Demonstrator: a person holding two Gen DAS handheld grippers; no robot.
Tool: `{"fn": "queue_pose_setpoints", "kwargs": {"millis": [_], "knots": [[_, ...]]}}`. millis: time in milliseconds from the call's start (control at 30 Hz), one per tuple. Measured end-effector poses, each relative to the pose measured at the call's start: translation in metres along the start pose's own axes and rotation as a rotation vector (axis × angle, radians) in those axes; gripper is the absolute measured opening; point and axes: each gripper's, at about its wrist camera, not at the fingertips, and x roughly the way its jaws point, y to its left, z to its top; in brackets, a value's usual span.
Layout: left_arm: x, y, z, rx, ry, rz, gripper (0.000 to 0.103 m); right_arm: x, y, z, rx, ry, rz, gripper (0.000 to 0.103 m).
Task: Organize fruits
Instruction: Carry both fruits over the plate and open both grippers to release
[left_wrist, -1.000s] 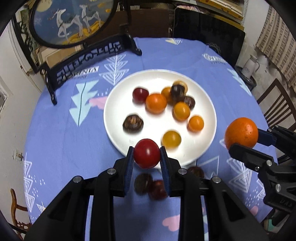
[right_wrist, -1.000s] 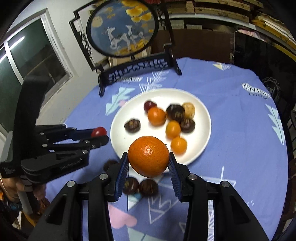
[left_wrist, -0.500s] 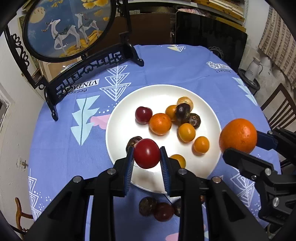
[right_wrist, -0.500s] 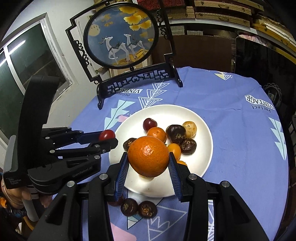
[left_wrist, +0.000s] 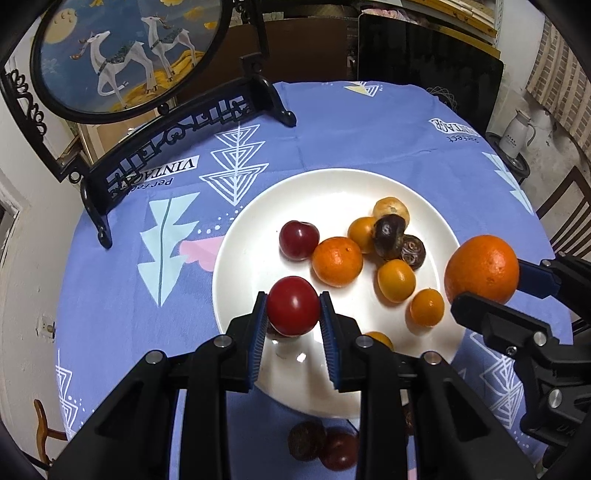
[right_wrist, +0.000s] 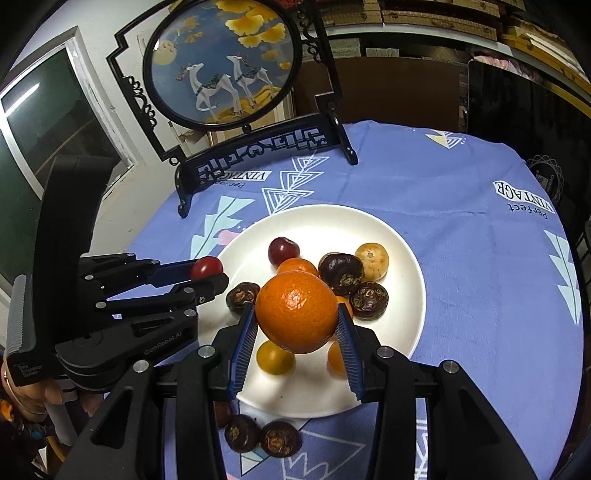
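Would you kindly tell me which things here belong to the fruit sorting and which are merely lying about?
Job: white plate; red fruit in left gripper; orange in right gripper; loose dark fruits.
Lying about: deer screen; white jug; tablecloth.

A glossy white plate (left_wrist: 258, 258), seemingly glazed ceramic, is seen on a matt blue printed cloth (left_wrist: 332, 129); at its 6 o'clock, wrinkled dark fruits (right_wrist: 258, 435) lie.

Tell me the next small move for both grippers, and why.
Probably lower both and release. The left gripper holds a red fruit and the right gripper an orange above the white plate, where bare patches remain near its front edge.
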Motion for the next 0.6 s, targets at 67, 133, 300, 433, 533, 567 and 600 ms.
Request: {"fn": "queue_pose_setpoints", "kwargs": {"millis": [67,133,300,433,533,567,600], "knots": [[0.006,0.000,0.003,-0.001,0.007,-0.002,0.027,0.006,-0.002,0.002,0.003,0.009,-0.003,0.044],[0.010,0.000,0.005,-0.001,0.012,-0.003,0.027,0.011,-0.004,0.003,0.006,0.015,-0.003,0.044],[0.021,0.001,0.010,-0.002,0.023,-0.002,0.027,0.023,-0.007,0.008,0.007,0.027,-0.007,0.044],[0.027,0.002,0.015,0.000,0.027,0.001,0.027,0.032,-0.008,0.013,0.004,0.038,-0.005,0.044],[0.031,0.003,0.017,0.001,0.030,0.001,0.027,0.037,-0.008,0.016,0.005,0.044,-0.004,0.044],[0.032,0.003,0.018,0.002,0.032,0.003,0.027,0.039,-0.008,0.017,0.004,0.046,-0.004,0.044],[0.034,0.004,0.018,0.003,0.034,0.005,0.027,0.041,-0.008,0.018,0.001,0.049,-0.005,0.044]]}}
